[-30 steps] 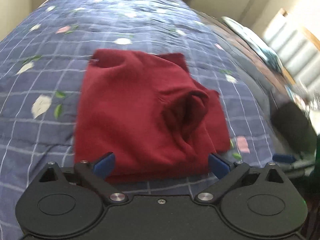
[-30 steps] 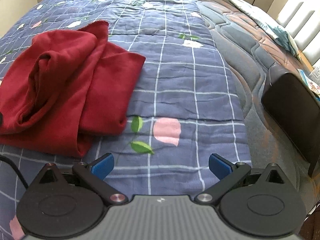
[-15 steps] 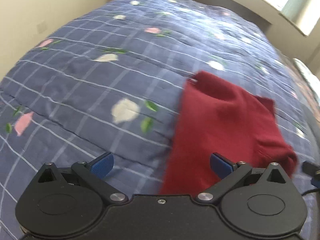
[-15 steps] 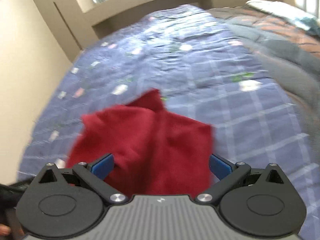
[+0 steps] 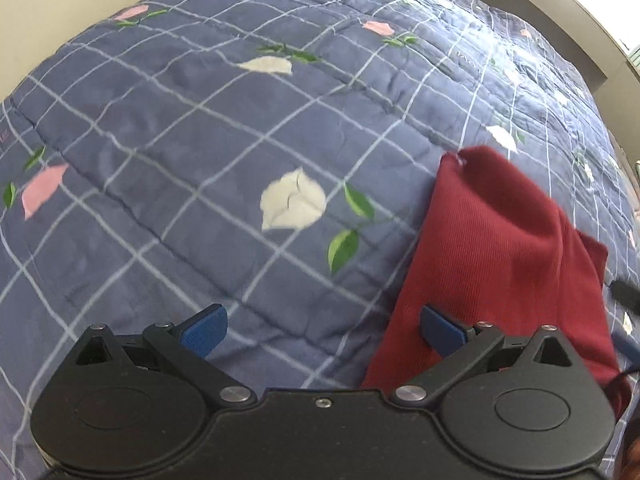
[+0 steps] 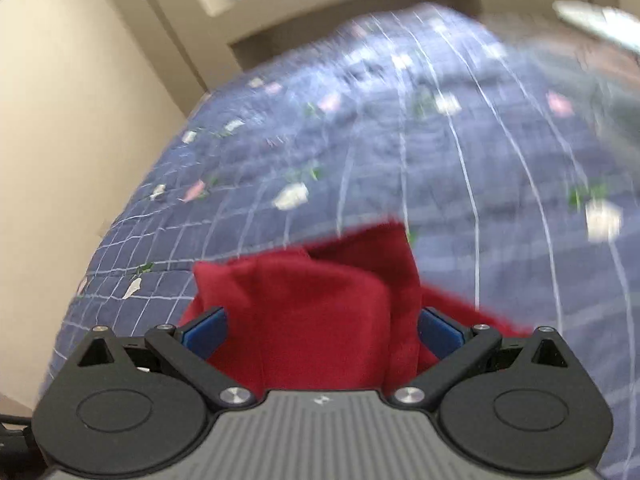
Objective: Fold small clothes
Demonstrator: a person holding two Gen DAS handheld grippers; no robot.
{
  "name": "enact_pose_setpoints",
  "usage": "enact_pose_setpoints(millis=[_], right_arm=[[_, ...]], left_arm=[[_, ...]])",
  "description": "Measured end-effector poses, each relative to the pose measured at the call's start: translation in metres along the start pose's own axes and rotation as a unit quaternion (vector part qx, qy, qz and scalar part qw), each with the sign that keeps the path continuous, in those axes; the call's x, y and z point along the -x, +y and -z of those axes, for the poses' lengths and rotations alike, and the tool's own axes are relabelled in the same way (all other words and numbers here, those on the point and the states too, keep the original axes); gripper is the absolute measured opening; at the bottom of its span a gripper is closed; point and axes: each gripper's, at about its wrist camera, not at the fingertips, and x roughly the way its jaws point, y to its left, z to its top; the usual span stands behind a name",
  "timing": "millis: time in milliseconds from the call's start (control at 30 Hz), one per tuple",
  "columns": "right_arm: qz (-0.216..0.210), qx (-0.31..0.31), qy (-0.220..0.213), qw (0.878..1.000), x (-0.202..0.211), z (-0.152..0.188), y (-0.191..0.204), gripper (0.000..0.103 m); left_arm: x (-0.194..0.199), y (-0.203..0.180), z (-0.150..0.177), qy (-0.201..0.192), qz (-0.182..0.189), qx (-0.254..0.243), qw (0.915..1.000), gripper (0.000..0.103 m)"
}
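Tongs on the left (image 5: pixel 322 330) are seen spread wide with nothing held between the blue pads; in the left wrist view the red garment (image 5: pixel 504 264) lies at about two o'clock from them, on the blue checked quilt (image 5: pixel 200 140) of the bed, and only the right-hand pad is seen over its near edge. The garment's long axis is seen running from its near hem away toward twelve o'clock. In the right wrist view, which is blurred, the right tongs (image 6: pixel 322 330) are likewise fully parted and empty, and the red garment (image 6: pixel 312 308) is found straight ahead at twelve o'clock, filling the gap between the pads. The right hand is therefore judged the better placed for a grasp. The cloth looks soft, ribbed and dark red, partly doubled over, with bunched layers and one corner sticking up at the far end.
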Motion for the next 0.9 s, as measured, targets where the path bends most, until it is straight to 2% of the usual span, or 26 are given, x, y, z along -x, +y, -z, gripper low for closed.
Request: enact_pose_setpoints(millis=[167, 333, 467, 567, 733, 900], right_arm=[[-0.007, 0.077, 0.012, 0.997, -0.022, -0.017, 0.021, 0.103], [-0.008, 0.158, 0.034, 0.987, -0.058, -0.038, 0.06, 0.103], [-0.019, 0.192, 0.073, 0.979, -0.093, -0.044, 0.086, 0.103], [-0.003, 0.21, 0.068, 0.975, -0.11, -0.047, 0.095, 0.103], [0.035, 0.183, 0.072, 0.98, -0.128, -0.053, 0.084, 0.103], [0.109, 0.177, 0.06, 0.976, -0.13, -0.053, 0.061, 0.103]], left_arm=[[-0.001, 0.003, 0.01, -0.004, 0.003, 0.014, 0.9999, 0.102], [0.0, 0.004, 0.011, -0.006, 0.005, 0.006, 1.0, 0.102], [0.0, 0.006, 0.009, -0.003, 0.009, 0.014, 0.9999, 0.102], [0.001, 0.008, 0.01, -0.003, 0.008, 0.018, 0.9998, 0.102], [0.001, 0.009, 0.011, -0.002, 0.007, 0.029, 0.9996, 0.102], [0.0, 0.008, 0.01, -0.001, 0.005, 0.027, 0.9996, 0.102]])
